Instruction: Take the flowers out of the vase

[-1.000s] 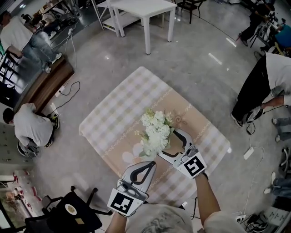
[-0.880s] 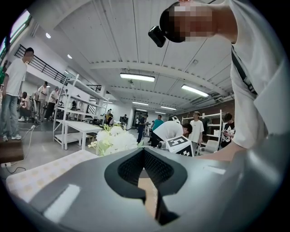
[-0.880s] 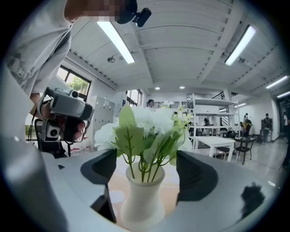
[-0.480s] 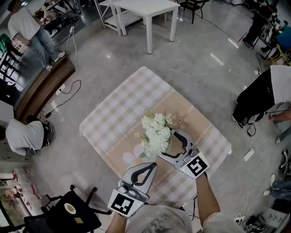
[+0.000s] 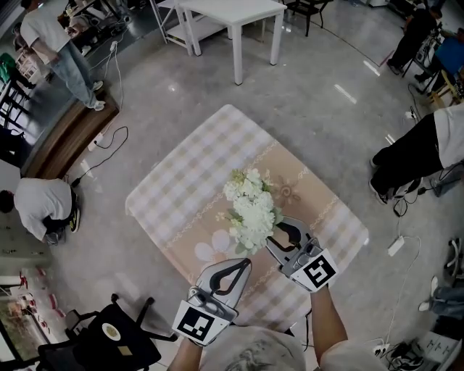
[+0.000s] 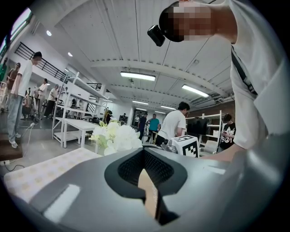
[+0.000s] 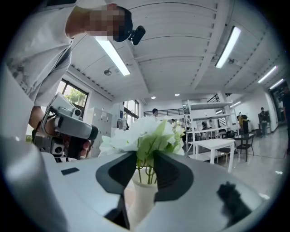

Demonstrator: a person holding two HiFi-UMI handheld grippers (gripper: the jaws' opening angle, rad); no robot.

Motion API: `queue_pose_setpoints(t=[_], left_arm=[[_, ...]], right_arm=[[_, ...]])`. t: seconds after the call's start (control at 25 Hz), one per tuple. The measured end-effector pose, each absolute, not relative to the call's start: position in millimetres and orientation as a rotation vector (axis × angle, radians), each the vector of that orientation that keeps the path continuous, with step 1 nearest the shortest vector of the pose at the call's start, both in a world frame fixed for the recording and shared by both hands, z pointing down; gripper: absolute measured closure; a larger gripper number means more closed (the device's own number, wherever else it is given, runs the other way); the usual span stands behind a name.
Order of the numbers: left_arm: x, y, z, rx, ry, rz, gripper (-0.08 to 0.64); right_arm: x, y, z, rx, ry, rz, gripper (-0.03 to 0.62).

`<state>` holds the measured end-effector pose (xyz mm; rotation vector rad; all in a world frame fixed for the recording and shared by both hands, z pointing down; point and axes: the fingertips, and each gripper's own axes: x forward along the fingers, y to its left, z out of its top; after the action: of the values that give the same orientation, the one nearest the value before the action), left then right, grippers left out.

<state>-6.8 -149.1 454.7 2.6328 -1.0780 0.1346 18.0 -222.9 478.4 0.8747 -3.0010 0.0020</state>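
White flowers (image 5: pixel 250 210) with green leaves stand in a slim white vase (image 7: pixel 142 199) on the checked tablecloth (image 5: pixel 192 167). In the head view the blooms hide the vase. My right gripper (image 5: pixel 281 233) reaches in level from the right. Its jaws have just been closing, and now it (image 7: pixel 145 158) is shut on the vase's neck, with the green stems rising just above the jaws. My left gripper (image 5: pixel 243 262) hovers near the table's front edge, shut and empty, short of the flowers (image 6: pixel 115 136). The right gripper's marker cube (image 6: pixel 186 146) shows beside the flowers.
A white table (image 5: pixel 232 11) stands beyond on the grey floor. A wooden bench (image 5: pixel 69 141) and cables lie at the left, with a black chair (image 5: pixel 109 340) at the lower left. Several people stand or crouch round the room's edges.
The right gripper's wide-open jaws have closed in under the blooms onto the vase. The flowers have shifted slightly. The left gripper has stayed put. People in the background have moved.
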Motion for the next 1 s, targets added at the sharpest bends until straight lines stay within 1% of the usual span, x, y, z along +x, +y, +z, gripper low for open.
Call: queue_pose_setpoints(t=[0.08, 0.16, 0.28, 0.64, 1.0], left_arm=[[-6.7, -148.9, 455.0, 2.633, -1.078, 0.137, 0.551], [-6.3, -148.5, 455.4, 2.636, -1.077, 0.138, 0.551], [-6.4, -148.1, 456.2, 2.635, -1.078, 0.138, 0.551], [-6.4, -149.2, 456.2, 2.635, -1.076, 0.138, 0.551], [-5.1, -150.9, 453.9, 2.636, -1.075, 0.122, 0.551]], right_arm=[[19.9, -223.3, 479.1, 0.894, -2.997, 0.010, 0.493], [21.5, -223.5, 480.1, 0.911, -2.995, 0.018, 0.526], [22.9, -223.4, 479.9, 0.933, -2.994, 0.024, 0.556], [27.4, -221.1, 467.2, 0.957, -3.024, 0.031, 0.566], [29.6, -217.0, 439.1, 0.966, -3.068, -0.085, 0.568]])
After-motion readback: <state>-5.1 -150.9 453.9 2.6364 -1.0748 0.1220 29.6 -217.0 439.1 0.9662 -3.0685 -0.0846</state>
